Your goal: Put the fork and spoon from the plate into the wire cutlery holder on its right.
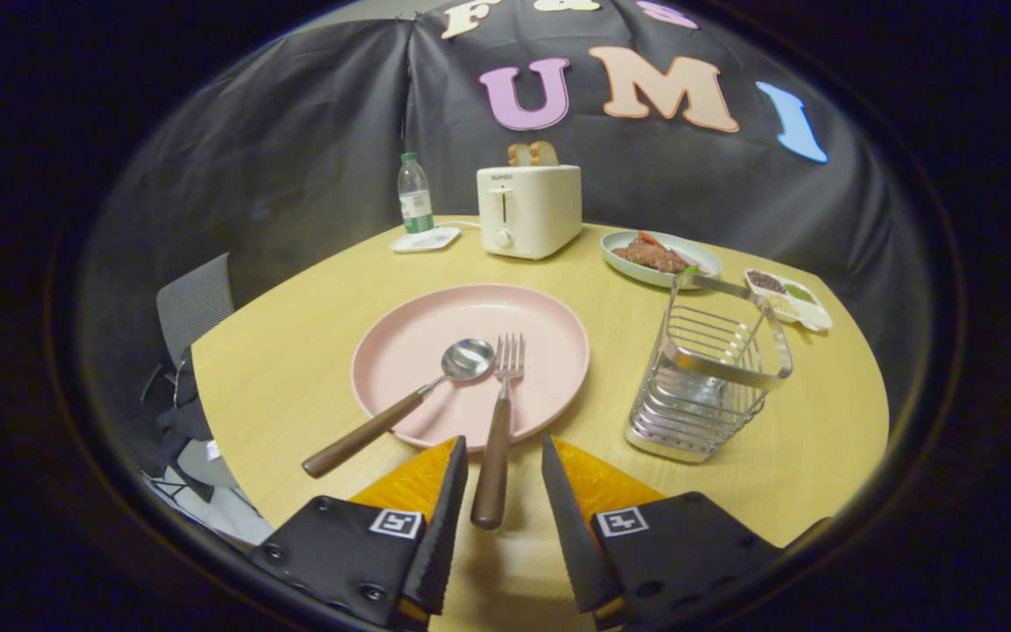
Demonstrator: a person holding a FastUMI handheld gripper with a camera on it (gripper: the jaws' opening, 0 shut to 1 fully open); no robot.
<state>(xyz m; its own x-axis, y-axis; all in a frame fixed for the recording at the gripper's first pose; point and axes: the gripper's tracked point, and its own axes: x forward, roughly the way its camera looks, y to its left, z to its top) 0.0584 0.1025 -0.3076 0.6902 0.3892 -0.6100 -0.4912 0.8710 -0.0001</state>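
Nothing is moved yet: the wooden-handled steel fork (498,420) and matching spoon (405,405) lie on the round pink plate (549,329); the wire cutlery holder (706,377) stands empty. The gripper (504,465) is spread apart around the fork's handle.

Pink plate (470,351); brown-handled silver fork (499,421), spoon (400,408); yellow wood table (312,298).
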